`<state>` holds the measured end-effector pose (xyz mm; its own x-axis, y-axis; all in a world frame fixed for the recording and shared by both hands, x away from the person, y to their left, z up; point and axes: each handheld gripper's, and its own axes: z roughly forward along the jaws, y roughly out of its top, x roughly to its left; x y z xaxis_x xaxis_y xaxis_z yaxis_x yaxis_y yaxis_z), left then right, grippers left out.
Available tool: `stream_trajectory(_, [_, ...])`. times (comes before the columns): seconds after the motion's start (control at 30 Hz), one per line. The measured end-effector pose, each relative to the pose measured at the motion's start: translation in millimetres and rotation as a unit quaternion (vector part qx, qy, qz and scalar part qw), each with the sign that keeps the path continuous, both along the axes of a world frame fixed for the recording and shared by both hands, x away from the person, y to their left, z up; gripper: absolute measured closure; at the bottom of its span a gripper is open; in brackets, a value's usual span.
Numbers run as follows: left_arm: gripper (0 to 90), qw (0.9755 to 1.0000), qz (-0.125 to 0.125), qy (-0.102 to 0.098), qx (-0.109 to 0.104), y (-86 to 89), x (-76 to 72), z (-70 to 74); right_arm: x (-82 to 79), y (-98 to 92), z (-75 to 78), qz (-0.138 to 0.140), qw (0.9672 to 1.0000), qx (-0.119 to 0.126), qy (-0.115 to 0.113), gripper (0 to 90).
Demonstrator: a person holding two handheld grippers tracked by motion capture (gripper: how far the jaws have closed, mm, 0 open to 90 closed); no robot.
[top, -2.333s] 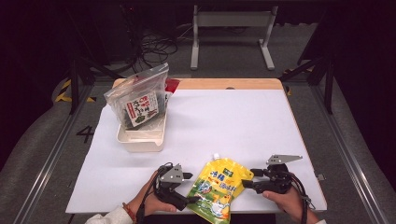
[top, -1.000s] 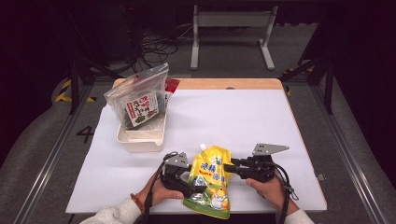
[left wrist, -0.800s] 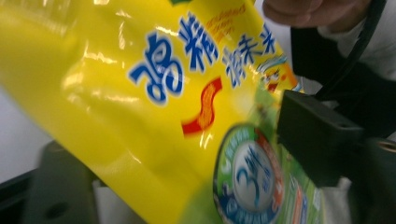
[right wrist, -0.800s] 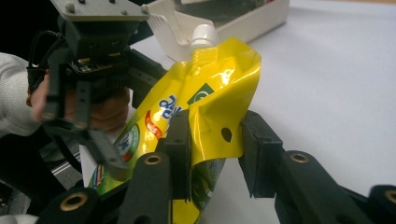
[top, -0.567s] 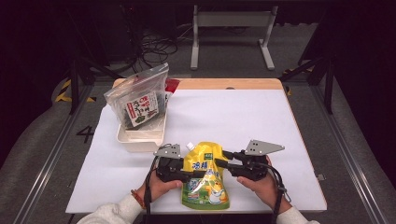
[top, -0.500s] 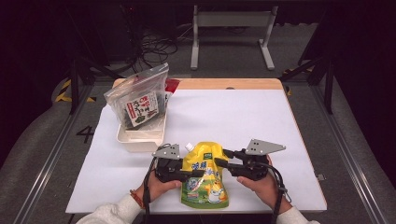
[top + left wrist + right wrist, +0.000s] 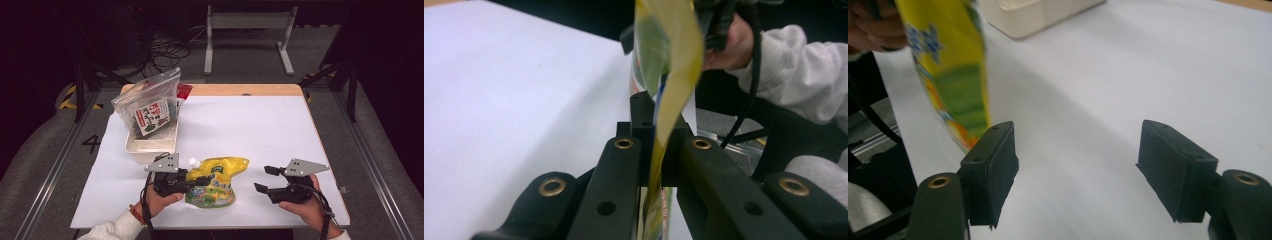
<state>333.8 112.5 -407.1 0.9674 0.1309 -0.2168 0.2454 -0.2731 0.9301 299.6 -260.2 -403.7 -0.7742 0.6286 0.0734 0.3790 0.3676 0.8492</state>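
A yellow and green spouted pouch [image 7: 216, 179] hangs just above the near edge of the white table [image 7: 260, 125], its white cap toward the left. My left gripper [image 7: 202, 181] is shut on the pouch's left side. In the left gripper view the thin pouch [image 7: 669, 60] runs up between the closed jaws of the left gripper [image 7: 658, 130]. My right gripper [image 7: 262, 179] stands apart to the right of the pouch. Its jaws have just been opening and nothing is between them. In the right gripper view the pouch [image 7: 948, 65] hangs left of the open right gripper [image 7: 1075, 155].
A cream tray [image 7: 150, 146] at the left middle of the table holds an upright clear bag of dark seaweed [image 7: 150, 111]. The tray [image 7: 1038, 12] also appears in the right gripper view. A wooden edge runs along the table's far side, with dark floor and cables beyond.
The right gripper has let go of the pouch, opened wide and drawn away to the right. The left gripper has shut on the pouch and now holds it alone.
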Motion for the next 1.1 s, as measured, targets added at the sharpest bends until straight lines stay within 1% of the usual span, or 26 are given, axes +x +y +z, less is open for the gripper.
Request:
stream_trajectory(0.03, [89.3, 1.0, 0.0, 0.0, 0.0, 0.0, 0.0, 0.0, 0.0, 0.0, 0.0, 0.0, 1.0, 0.0, 0.0, 31.9])
stream_trajectory(0.13, [89.4, 0.9999, 0.007, -0.013, -0.002, 3.3, -3.6, 6.6, 0.4, -6.4, -8.4, -0.015, 0.9998, -0.003, 0.012, 31.6])
stream_trajectory(0.17, [89.4, 0.9998, 0.01, -0.02, -0.001, 5.1, -4.0, 9.0, 0.4, -6.4, -8.4, -0.015, 0.9998, -0.003, 0.012, 31.6])
stream_trajectory(0.2, [89.4, 0.9997, 0.012, -0.022, -0.006, 7.5, -4.0, 11.0, 0.8, -7.2, -10.4, -0.016, 0.9998, -0.005, 0.014, 31.4])
stream_trajectory(0.23, [89.4, 0.9995, 0.018, -0.023, -0.011, 10.8, -3.6, 13.0, 0.7, -7.6, -11.8, -0.018, 0.9997, -0.008, 0.017, 31.1])
stream_trajectory(0.3, [89.4, 0.9991, 0.028, -0.03, -0.013, 17.0, -1.9, 16.8, 0.9, -8.1, -14.6, -0.02, 0.9995, -0.015, 0.018, 30.6])
stream_trajectory(0.33, [89.4, 0.9987, 0.033, -0.036, -0.012, 19.7, -1.0, 18.3, 0.9, -8.5, -15.2, -0.02, 0.9995, -0.015, 0.019, 30.4])
stream_trajectory(0.4, [89.4, 0.998, 0.044, -0.042, -0.015, 25.0, 0.4, 21.1, 1.0, -8.7, -14.7, -0.021, 0.9995, -0.017, 0.015, 30.0])
stream_trajectory(0.5, [89.4, 0.9964, 0.065, -0.052, -0.018, 34.5, 1.7, 26.5, 1.5, -9.2, -14.7, -0.024, 0.9995, -0.014, 0.012, 30.1])
stream_trajectory(0.57, [89.4, 0.9944, 0.082, -0.064, -0.015, 42.5, 3.4, 30.5, 0.7, -9.1, -15.8, -0.023, 0.9995, -0.016, 0.014, 30.0])
stream_trajectory(0.6, [89.4, 0.9931, 0.097, -0.064, -0.018, 47.1, 4.8, 31.8, 0.0, -8.8, -16.8, -0.023, 0.9995, -0.017, 0.014, 29.9])
stream_trajectory(0.63, [89.4, 0.9921, 0.104, -0.067, -0.017, 50.5, 6.2, 33.2, -0.8, -8.5, -17.8, -0.023, 0.9994, -0.02, 0.014, 29.8])
stream_trajectory(0.67, [89.4, 0.991, 0.11, -0.074, -0.015, 54.1, 7.7, 34.9, -1.6, -8.4, -18.7, -0.023, 0.9994, -0.023, 0.014, 29.8])
stream_trajectory(0.73, [89.4, 0.9882, 0.127, -0.084, -0.017, 61.6, 10.0, 38.9, -3.0, -8.2, -20.8, -0.023, 0.9992, -0.03, 0.015, 29.7])
stream_trajectory(0.77, [89.3, 0.987, 0.133, -0.088, -0.02, 65.1, 10.7, 40.8, -3.6, -8.1, -21.6, -0.024, 0.9991, -0.031, 0.015, 29.7])
stream_trajectory(0.8, [89.3, 0.987, 0.133, -0.088, -0.02, 65.1, 10.7, 40.8, -3.6, -8.1, -21.6, -0.024, 0.9991, -0.031, 0.015, 29.7])
stream_trajectory(0.83, [89.3, 0.9853, 0.142, -0.091, -0.027, 70.3, 11.3, 43.7, -4.2, -7.9, -22.4, -0.025, 0.9991, -0.03, 0.017, 29.7])
stream_trajectory(0.87, [89.4, 0.9842, 0.148, -0.093, -0.028, 73.1, 11.3, 45.4, -5.1, -7.1, -24.0, -0.026, 0.999, -0.029, 0.021, 29.9])
stream_trajectory(0.9, [89.3, 0.9826, 0.155, -0.098, -0.029, 76.1, 11.0, 47.7, -5.4, -6.3, -25.5, -0.026, 0.999, -0.027, 0.025, 29.8])
stream_trajectory(0.93, [89.3, 0.9804, 0.164, -0.107, -0.026, 78.7, 10.9, 50.5, -5.8, -4.9, -27.5, -0.024, 0.9988, -0.029, 0.03, 29.6])
stream_trajectory(0.97, [89.4, 0.9792, 0.168, -0.111, -0.028, 81.5, 10.7, 53.3, -6.5, -2.1, -30.6, -0.018, 0.9986, -0.038, 0.031, 29.5])
stream_trajectory(1.03, [89.3, 0.9771, 0.174, -0.118, -0.03, 87.3, 11.1, 58.7, -6.6, -1.4, -31.2, -0.017, 0.9986, -0.039, 0.033, 29.5])
stream_trajectory(1.07, [89.3, 0.9745, 0.182, -0.127, -0.035, 93.2, 11.6, 63.3, -6.8, -1.0, -30.8, -0.019, 0.9986, -0.037, 0.031, 29.4])
stream_trajectory(1.1, [89.3, 0.9745, 0.182, -0.127, -0.035, 93.2, 11.6, 63.3, -6.8, -1.0, -30.8, -0.019, 0.9986, -0.037, 0.031, 29.4])
